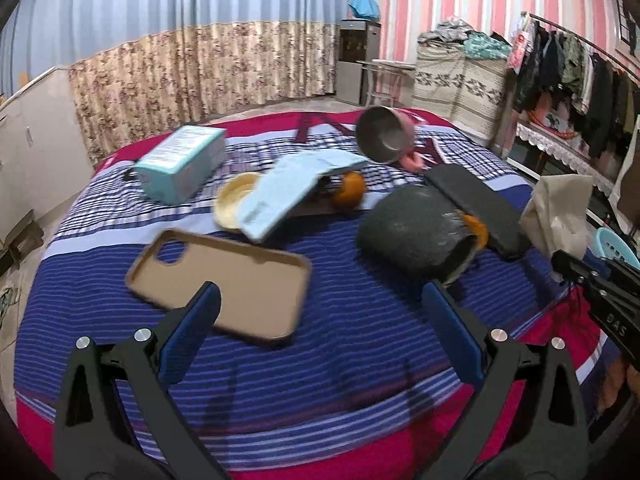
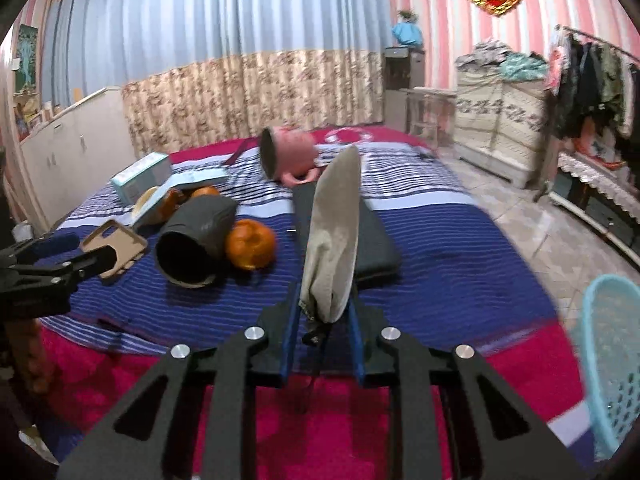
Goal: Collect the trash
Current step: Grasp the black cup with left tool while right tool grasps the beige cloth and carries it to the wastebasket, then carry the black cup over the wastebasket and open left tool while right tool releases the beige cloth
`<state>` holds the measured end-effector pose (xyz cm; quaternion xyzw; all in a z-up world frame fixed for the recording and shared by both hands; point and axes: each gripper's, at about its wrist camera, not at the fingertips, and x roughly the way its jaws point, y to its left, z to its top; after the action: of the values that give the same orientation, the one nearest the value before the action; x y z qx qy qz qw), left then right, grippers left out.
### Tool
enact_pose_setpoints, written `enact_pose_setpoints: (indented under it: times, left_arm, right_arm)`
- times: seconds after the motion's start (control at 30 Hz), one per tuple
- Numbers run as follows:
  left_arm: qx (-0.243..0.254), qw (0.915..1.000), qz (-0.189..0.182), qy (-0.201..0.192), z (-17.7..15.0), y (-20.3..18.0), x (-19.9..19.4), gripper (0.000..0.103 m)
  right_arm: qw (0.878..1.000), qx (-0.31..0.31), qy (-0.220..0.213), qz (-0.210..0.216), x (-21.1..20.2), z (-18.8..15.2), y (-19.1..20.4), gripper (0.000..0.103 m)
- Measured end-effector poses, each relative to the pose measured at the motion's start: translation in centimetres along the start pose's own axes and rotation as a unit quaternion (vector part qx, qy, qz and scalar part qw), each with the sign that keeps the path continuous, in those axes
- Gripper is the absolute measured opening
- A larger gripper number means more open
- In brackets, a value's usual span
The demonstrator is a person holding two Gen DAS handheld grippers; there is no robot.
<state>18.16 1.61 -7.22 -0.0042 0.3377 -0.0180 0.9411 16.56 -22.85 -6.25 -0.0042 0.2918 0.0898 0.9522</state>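
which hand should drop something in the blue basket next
Right. The right gripper is shut on a beige pouch, and the blue basket sits at its right. The left gripper is open, empty.

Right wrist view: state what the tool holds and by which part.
The right tool is shut on a beige bag, pinching its lower end; the rest stands up above the fingers.

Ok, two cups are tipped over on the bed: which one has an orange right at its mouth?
The dark grey cup, nearer the tongs; an orange sits against its rim. The pink cup lies farther back.
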Motion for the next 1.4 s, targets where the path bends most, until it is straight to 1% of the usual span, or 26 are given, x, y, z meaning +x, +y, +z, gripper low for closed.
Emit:
enact_pose_setpoints:
  times: [0.13, 0.23, 0.3, 0.37, 0.43, 0.47, 0.53, 0.57, 0.6, 0.67, 0.7, 0.8, 0.87, 0.97, 1.03, 1.13, 1.3, 1.4]
  left_arm:
    - [0.010, 0.9999, -0.011, 0.008, 0.8, -3.3, 1.0, 0.097]
    - [0.016, 0.9997, -0.016, 0.012, 1.6, -5.5, 1.7, 0.097]
    - [0.022, 0.9996, -0.010, 0.017, 2.1, -6.9, 2.5, 0.097]
    - [0.024, 0.9993, -0.002, 0.030, 2.4, -7.9, 3.5, 0.097]
    - [0.018, 0.9990, 0.011, 0.039, 2.5, -8.2, 4.5, 0.096]
    - [0.013, 0.9989, 0.016, 0.043, 2.4, -8.2, 4.9, 0.095]
    - [0.004, 0.9982, 0.016, 0.057, 2.2, -7.8, 5.7, 0.084]
    - [-0.004, 0.9977, 0.011, 0.066, 2.1, -7.6, 6.0, 0.081]
    - [-0.012, 0.9972, 0.003, 0.074, 1.9, -7.0, 6.4, 0.074]
    - [-0.037, 0.9957, -0.017, 0.083, 1.8, -6.1, 6.6, 0.071]
    - [-0.044, 0.9955, -0.021, 0.081, 1.8, -5.9, 6.5, 0.070]
    - [-0.038, 0.9966, -0.018, 0.071, 2.1, -6.0, 6.0, 0.066]
    - [-0.029, 0.9978, -0.015, 0.057, 2.3, -6.1, 5.4, 0.066]
    - [-0.019, 0.9995, -0.012, 0.024, 2.9, -6.1, 3.8, 0.066]
    - [-0.016, 0.9997, -0.010, 0.013, 3.3, -6.3, 3.0, 0.066]
    - [-0.014, 0.9997, -0.019, 0.004, 4.0, -6.9, 2.0, 0.066]
    - [0.008, 0.9989, -0.045, -0.014, 5.0, -9.7, 0.5, 0.066]
    - [0.030, 0.9970, -0.067, -0.024, 5.6, -12.7, 0.0, 0.066]
  right_arm:
    - [0.999, 0.001, -0.007, -0.033, -1.5, -0.4, -2.1, 0.023]
    - [0.999, 0.017, -0.010, -0.044, -2.3, -0.7, -3.9, 0.023]
    - [0.998, 0.031, -0.009, -0.046, -2.5, -1.0, -5.2, 0.023]
    - [0.998, 0.038, -0.009, -0.049, -2.5, -1.3, -5.8, 0.023]
    - [0.998, 0.045, -0.007, -0.053, -2.4, -1.7, -6.5, 0.023]
    - [0.997, 0.047, -0.008, -0.055, -2.4, -1.8, -6.7, 0.023]
    - [0.997, 0.053, -0.007, -0.060, -2.4, -2.2, -7.4, 0.023]
    - [0.997, 0.055, -0.008, -0.061, -2.5, -2.4, -7.5, 0.023]
    - [0.996, 0.059, -0.008, -0.064, -2.5, -2.6, -7.9, 0.023]
    - [0.995, 0.067, -0.009, -0.067, -2.6, -2.8, -8.4, 0.023]
    - [0.995, 0.074, -0.011, -0.068, -2.6, -2.9, -8.7, 0.023]
    - [0.994, 0.084, -0.015, -0.072, -2.8, -3.1, -9.4, 0.023]
    - [0.993, 0.086, -0.017, -0.074, -2.9, -3.2, -9.7, 0.023]
    - [0.993, 0.086, -0.023, -0.080, -3.3, -3.2, -9.9, 0.023]
    - [0.992, 0.086, -0.026, -0.086, -3.7, -3.2, -10.1, 0.023]
    - [0.991, 0.090, -0.033, -0.095, -4.6, -3.2, -10.7, 0.023]
    - [0.987, 0.097, -0.050, -0.121, -7.1, -3.0, -12.4, 0.023]
    - [0.983, 0.100, -0.060, -0.144, -8.8, -3.0, -13.9, 0.023]
